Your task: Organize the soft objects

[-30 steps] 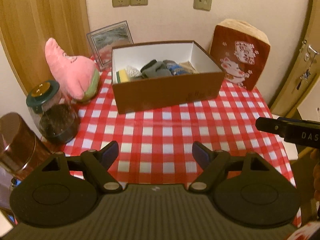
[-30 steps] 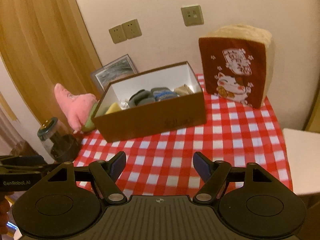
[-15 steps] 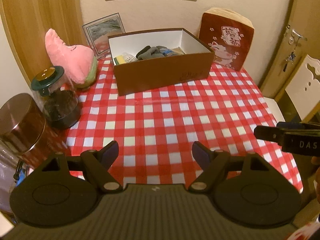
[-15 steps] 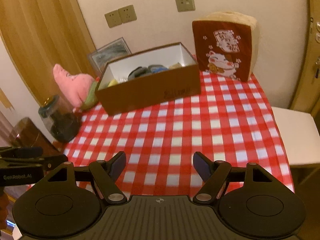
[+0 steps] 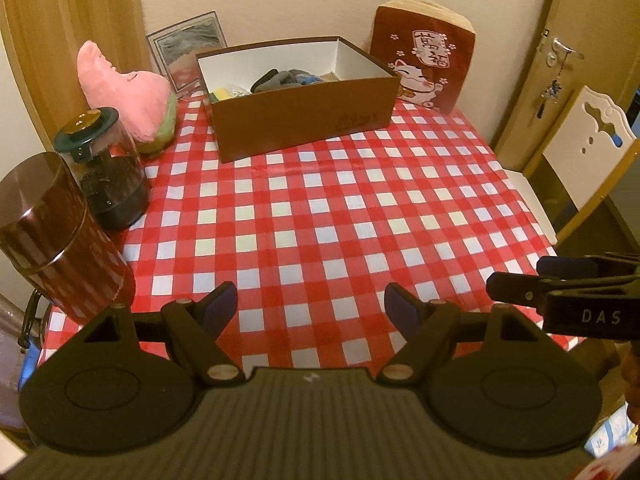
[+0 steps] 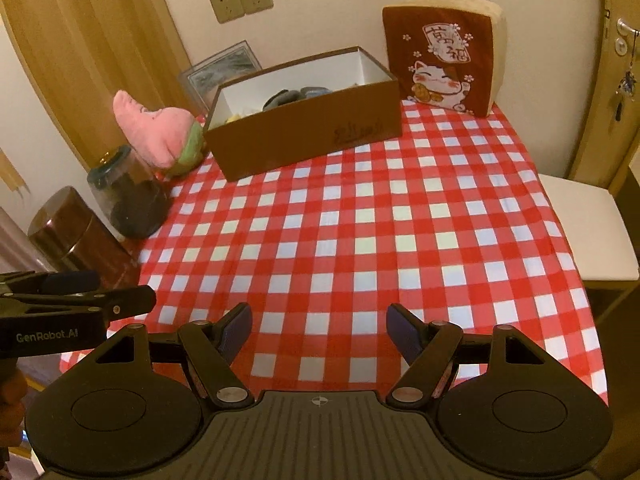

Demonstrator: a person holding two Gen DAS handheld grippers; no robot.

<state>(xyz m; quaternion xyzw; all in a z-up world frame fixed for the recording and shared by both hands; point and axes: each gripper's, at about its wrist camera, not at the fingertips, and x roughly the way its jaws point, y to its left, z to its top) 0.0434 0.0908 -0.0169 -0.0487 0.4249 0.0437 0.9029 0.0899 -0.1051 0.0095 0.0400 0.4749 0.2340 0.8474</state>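
Note:
A brown cardboard box (image 5: 304, 120) (image 6: 312, 136) stands at the far side of the checked table, holding grey and blue soft items (image 5: 280, 79) and something yellow (image 5: 222, 94). A pink plush toy (image 5: 128, 96) (image 6: 160, 132) lies left of the box. A red cat-print cushion (image 5: 424, 72) (image 6: 448, 68) stands right of it. My left gripper (image 5: 310, 306) is open and empty above the table's near edge. My right gripper (image 6: 320, 330) is open and empty too, beside the left one.
A dark glass jar (image 5: 106, 172) and a brown tin canister (image 5: 56, 240) stand on the table's left edge. A framed picture (image 5: 188, 50) leans on the wall. A white chair (image 5: 588, 148) stands to the right by a door.
Both grippers have pulled back and risen away from the box, so more of the table shows. Both stay open and empty.

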